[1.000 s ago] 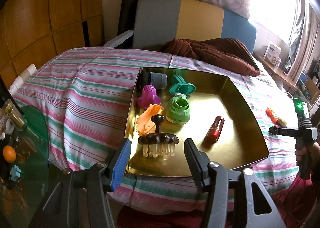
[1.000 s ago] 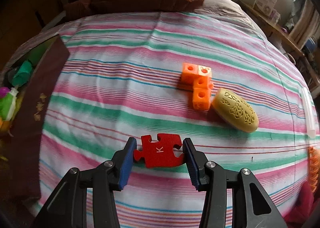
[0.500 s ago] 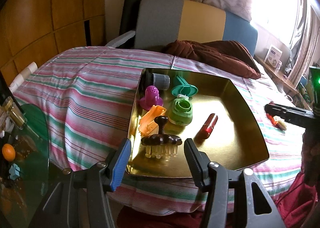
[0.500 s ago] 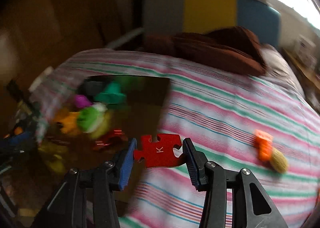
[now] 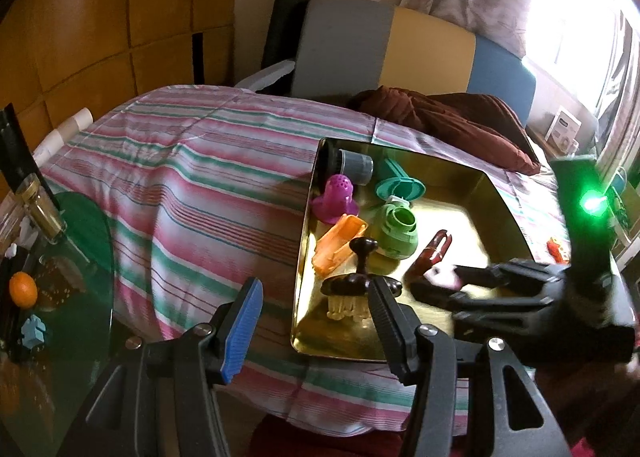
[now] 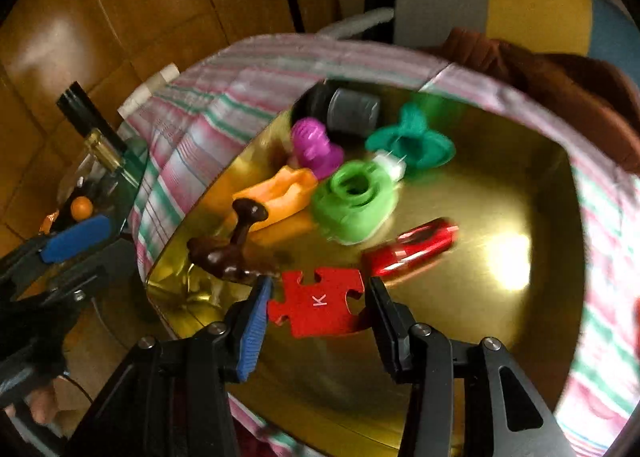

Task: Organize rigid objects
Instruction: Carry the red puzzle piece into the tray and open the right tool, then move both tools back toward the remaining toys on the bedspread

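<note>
In the right wrist view my right gripper (image 6: 319, 297) is shut on a red puzzle piece (image 6: 320, 311) marked K and holds it over the near part of the gold tray (image 6: 500, 317). The tray holds a brown brush (image 6: 232, 249), an orange scoop (image 6: 280, 193), a green toy (image 6: 352, 201), a red toy (image 6: 416, 249) and several more. My left gripper (image 5: 314, 321) stands open and empty by the gold tray's (image 5: 452, 217) near left corner. The right gripper (image 5: 444, 289) shows blurred at the right of the left wrist view.
The tray lies on a striped bed cover (image 5: 208, 193). A green glass side table (image 5: 80, 249) with an orange fruit (image 5: 23, 289) stands at the left. A brown blanket (image 5: 448, 121) lies behind the tray. Orange blocks (image 5: 558, 249) lie right of it.
My right gripper has swung left with the red puzzle piece, from above the bed cover near the orange blocks to above the tray. The left gripper has hardly moved.
</note>
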The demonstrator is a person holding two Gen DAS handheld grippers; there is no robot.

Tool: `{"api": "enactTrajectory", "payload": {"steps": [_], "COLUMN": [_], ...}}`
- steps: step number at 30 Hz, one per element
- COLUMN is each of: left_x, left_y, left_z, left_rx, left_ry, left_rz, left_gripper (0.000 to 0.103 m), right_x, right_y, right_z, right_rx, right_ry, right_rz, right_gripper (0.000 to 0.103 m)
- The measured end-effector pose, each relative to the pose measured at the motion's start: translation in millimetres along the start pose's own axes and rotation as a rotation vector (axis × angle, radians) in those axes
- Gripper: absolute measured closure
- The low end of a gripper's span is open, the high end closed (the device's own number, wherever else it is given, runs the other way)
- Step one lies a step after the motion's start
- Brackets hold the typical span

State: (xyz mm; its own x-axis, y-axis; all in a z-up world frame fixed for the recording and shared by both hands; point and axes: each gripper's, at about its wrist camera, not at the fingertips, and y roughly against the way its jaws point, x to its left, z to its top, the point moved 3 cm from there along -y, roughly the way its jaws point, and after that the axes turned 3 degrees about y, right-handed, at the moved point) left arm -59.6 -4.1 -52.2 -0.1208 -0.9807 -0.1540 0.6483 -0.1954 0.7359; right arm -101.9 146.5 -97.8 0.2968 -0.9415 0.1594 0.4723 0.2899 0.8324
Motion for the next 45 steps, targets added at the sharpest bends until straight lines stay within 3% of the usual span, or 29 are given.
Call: {"api": "enactTrajectory", "payload": {"steps": [6, 9, 21, 35, 45], "left_x": [2.9, 2.5, -1.9, -20.1, -42.3], "left_y": [-0.5, 0.9, 4.6, 8.1, 10.9], "left_z": [0.3, 0.6, -0.8, -5.7, -4.2], "left_rx": [-0.004, -0.008, -0.009, 0.002, -0.003], "left_ry": [0.0, -0.002, -0.023, -0.076, -0.143], "left_rz": [0.011, 0.013, 0.016, 0.005, -0.006], "left_gripper": [0.048, 0.048, 0.048, 0.047, 0.047], "right_x": [1.4, 0.7, -14.9, -46.6, -91.5], "right_y": [-25.3, -23.0, 14.0, 61.6, 92.3], "right_z": [-13.8, -14.6, -18.2, -20.0, -28.9], "right_rx": [0.061, 0.05, -0.05, -0.154, -0.192], "right_ry": [0.0, -0.012, -0.058, -0.103, -0.168], "right_rz": [-0.02, 0.001, 0.023, -0.048, -0.125], "right_gripper": [0.054, 0.045, 0.044, 0.039, 0.03]}}
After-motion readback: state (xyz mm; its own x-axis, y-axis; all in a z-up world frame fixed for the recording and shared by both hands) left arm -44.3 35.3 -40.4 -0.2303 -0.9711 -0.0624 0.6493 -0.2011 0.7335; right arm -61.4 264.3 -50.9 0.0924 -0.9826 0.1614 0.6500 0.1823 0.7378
